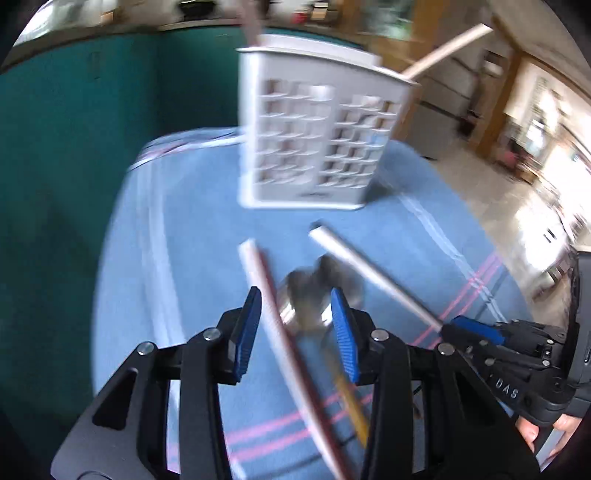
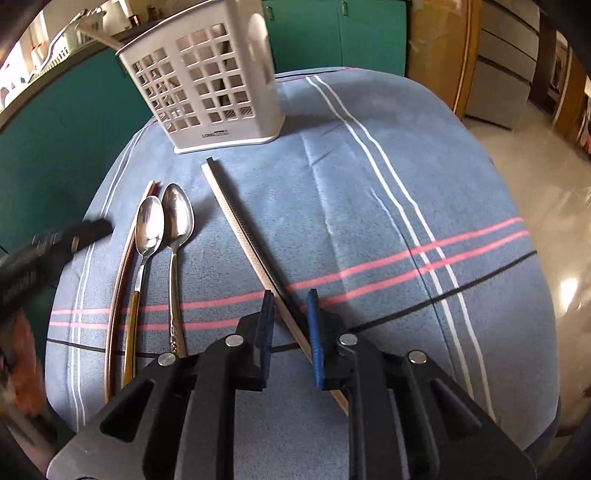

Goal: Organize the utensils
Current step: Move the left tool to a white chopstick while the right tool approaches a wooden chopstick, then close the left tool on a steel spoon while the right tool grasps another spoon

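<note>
Lower centre, right view: our right gripper (image 2: 290, 319) stands open astride a pale chopstick (image 2: 243, 236) lying on the blue cloth (image 2: 369, 192). Lower centre, left view: our left gripper (image 1: 295, 332), also open, hovers over two spoons (image 1: 317, 295) and a second chopstick (image 1: 280, 325). Upper centre: a white slotted caddy (image 2: 207, 88) holding sticks.

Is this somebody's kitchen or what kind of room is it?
Probably a home kitchen or dining area. A table wears a blue striped cloth, spoons and chopsticks lie by a white utensil holder, and teal cabinets stand behind it.
</note>
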A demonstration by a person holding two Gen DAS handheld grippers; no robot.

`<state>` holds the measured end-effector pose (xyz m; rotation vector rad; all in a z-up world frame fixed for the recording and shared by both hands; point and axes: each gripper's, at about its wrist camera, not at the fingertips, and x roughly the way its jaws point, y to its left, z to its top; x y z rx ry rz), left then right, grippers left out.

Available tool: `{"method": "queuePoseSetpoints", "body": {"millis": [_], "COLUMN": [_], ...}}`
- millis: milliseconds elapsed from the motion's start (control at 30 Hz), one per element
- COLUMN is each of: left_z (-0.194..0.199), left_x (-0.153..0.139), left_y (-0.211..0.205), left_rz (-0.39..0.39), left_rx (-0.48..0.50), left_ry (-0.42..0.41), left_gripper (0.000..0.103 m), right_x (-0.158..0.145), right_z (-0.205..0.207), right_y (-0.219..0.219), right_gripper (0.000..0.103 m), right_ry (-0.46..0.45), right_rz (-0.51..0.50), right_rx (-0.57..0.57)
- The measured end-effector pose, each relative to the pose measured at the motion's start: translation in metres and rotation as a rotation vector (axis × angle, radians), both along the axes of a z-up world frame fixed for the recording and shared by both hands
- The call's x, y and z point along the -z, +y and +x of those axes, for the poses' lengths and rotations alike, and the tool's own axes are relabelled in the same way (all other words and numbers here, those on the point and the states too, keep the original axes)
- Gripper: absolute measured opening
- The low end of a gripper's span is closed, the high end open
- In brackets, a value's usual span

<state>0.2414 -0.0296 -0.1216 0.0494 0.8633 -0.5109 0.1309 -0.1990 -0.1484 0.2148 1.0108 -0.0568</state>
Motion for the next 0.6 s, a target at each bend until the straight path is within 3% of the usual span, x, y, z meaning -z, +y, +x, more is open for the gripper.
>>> {"method": "queuePoseSetpoints", "body": {"millis": [100,167,300,333,400,600], "left_z": [0.015,0.022,0.030,0.031,0.033,0.032], "left_x": [0.009,0.016,0.021,0.023,0.028,0.027], "left_y": [-0.016,-0.020,-0.011,-0.010,-0.008,0.001], "left_rz": [0.049,0.088,0.038,0.028,0.018,-0.030], "left_rx": [0.080,0.077,0.052,0.051,0.054,0.041], "left_ry": [0.022,0.031,0.074,0.082,0.107,0.124], "left_gripper": [0.038,0.038,0.036,0.033,0.015,0.004], "right_x": [-0.002,-0.004,-0.005,-0.006,-0.011,-0.017], "right_z": [-0.002,-0.003,0.003,0.004,0.009,0.032], "right_y": [-0.003,-0.004,-0.004,-0.004,-0.001,0.000], "right_gripper": [0.019,0.019,0.019,0.019,0.019,0.019], "right_ry": [0.002,0.001,-0.007,-0.012,-0.033,-0.056], "right_rz": [0.000,-0.004,-0.004,-0.004,0.002,0.002], "right_rx": [0.006,0.008,0.003,-0.003,-0.028,-0.047]}}
